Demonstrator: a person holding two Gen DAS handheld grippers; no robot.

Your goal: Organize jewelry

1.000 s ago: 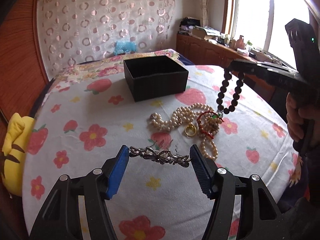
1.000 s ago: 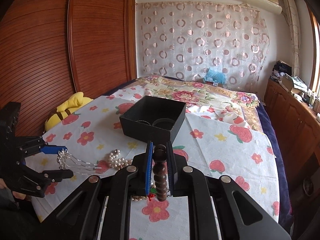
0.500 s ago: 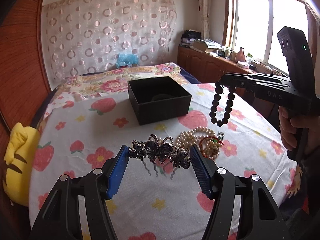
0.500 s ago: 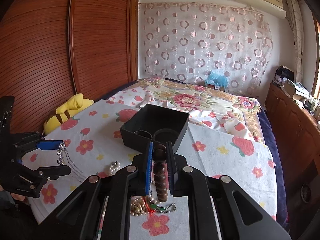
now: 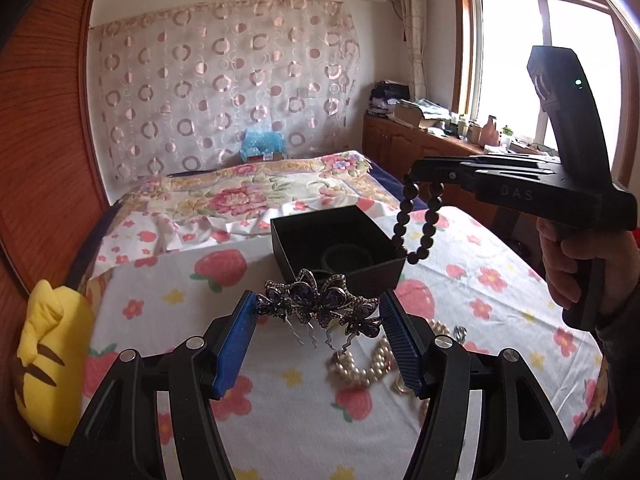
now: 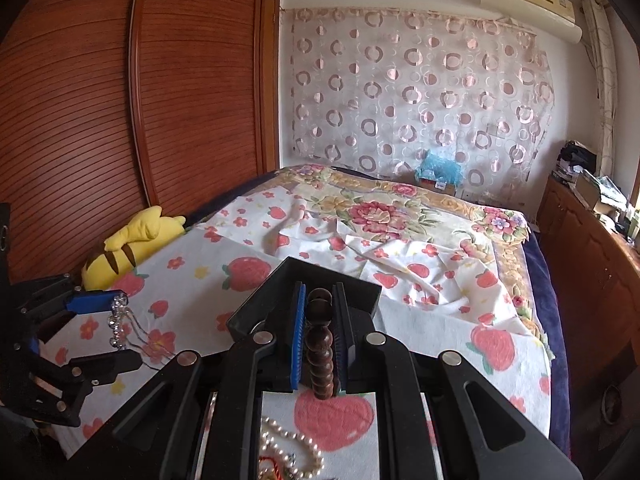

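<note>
**Both pieces lifted toward the box**

Since a second ago both claws have risen off the jewelry pile and closed on the black box (image 5: 336,236), so drop-off looks near. Left claw (image 5: 318,312) grips the jeweled hair comb (image 5: 320,304) across a wide gap. Right claw (image 6: 320,336), narrow, pinches the dark bead bracelet (image 6: 320,356).

Left view shows the bracelet loop (image 5: 416,220) hanging at the box's right corner. Right view hides that; pearls (image 6: 296,452) remain on the bed (image 6: 420,320).

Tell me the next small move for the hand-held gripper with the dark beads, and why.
Probably carry the right hand-held gripper a little further forward over the black box, then open. Its jaws are shut on the dark bead bracelet, which hangs at the box's near right corner, not yet clearly over the opening.
</note>
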